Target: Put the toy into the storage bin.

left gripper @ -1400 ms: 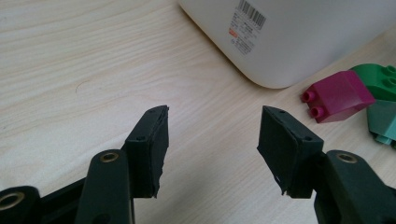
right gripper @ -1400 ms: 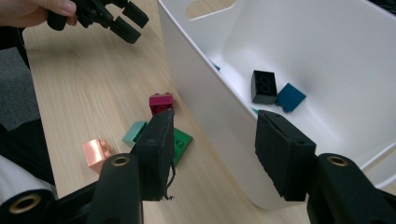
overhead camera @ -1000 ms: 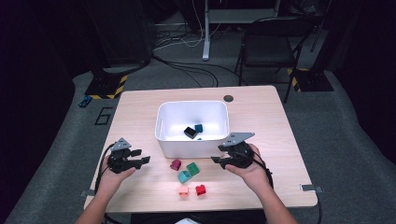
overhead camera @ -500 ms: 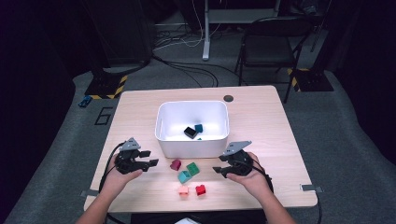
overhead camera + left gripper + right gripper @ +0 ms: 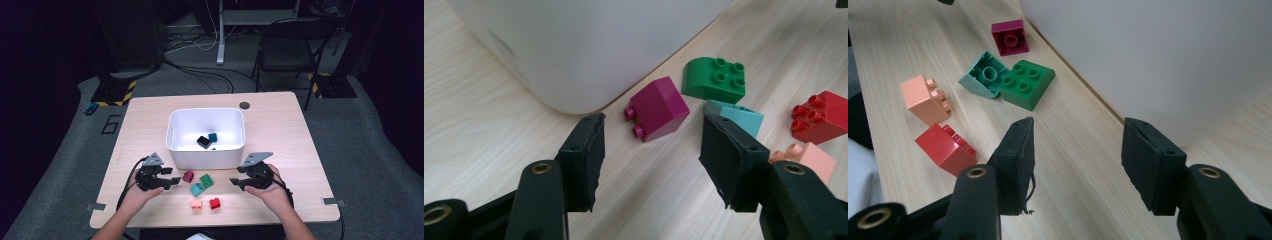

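Though plastic, studded magenta brick [image 5: 658,108]

Desk [image 5: 280,125]: pale wood grain. Bin [image 5: 175,145]: white. Loose bricks: one magenta [image 5: 659,107], one dark green [image 5: 714,77], one teal [image 5: 736,115], one red [image 5: 821,117], one salmon pink [image 5: 811,157]. Inside the bin: one black brick [image 5: 203,141], one teal brick [image 5: 213,137]. Both hand-held grippers: black jaws.

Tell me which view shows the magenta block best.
The left gripper view: the magenta block lies large and sharp just ahead of the open jaws, on its side with its studs in sight. The right gripper view shows it smaller, hollow underside on. The high view gives a small dot.
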`<state>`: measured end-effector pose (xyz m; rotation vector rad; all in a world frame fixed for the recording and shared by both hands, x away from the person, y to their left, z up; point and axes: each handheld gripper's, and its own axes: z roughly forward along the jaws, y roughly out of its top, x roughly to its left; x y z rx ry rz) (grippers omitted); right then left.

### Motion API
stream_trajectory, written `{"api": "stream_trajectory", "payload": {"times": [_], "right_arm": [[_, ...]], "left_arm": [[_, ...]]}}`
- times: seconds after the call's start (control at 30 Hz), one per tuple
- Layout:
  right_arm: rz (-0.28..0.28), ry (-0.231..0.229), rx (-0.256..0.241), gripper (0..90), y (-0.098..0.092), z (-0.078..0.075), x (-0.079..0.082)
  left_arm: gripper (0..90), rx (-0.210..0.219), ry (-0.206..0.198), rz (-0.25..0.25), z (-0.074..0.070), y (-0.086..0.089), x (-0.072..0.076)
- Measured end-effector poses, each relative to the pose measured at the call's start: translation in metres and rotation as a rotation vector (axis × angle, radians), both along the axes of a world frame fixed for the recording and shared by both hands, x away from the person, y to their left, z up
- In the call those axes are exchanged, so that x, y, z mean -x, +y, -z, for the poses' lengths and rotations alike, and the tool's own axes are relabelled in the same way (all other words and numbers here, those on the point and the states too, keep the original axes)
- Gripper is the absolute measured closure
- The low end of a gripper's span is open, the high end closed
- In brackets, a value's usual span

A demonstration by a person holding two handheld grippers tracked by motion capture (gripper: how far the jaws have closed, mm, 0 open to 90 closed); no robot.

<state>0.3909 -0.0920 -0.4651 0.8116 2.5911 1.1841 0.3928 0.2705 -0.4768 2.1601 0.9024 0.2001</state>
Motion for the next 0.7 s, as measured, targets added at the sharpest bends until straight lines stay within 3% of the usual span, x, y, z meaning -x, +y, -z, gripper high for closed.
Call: {"api": "stream_trajectory", "payload": {"times": [0.43,0.47,0.57,0.63,0.7], "right_arm": [[0.006,-0.013,-0.01,46.9,-0.002,0.0,0.001],[0.006,-0.012,-0.009,47.0,-0.002,0.0,0.001],[0.004,-0.013,-0.01,47.0,-0.001,0.0,0.001],[0.005,-0.014,-0.009,47.0,-0.001,0.001,0.001],[0.003,-0.016,-0.008,47.0,0.0,0.001,0.001]], "left_arm": [[42.2,-0.036,0.04,-0.006,0.02,-0.018,-0.006],[42.0,-0.018,0.054,-0.02,0.022,-0.02,-0.005],[41.5,-0.025,0.063,-0.01,0.024,-0.023,-0.006],[41.2,-0.04,0.046,-0.001,0.024,-0.024,-0.008],[41.2,-0.031,0.057,-0.022,0.025,-0.028,-0.009]]}}
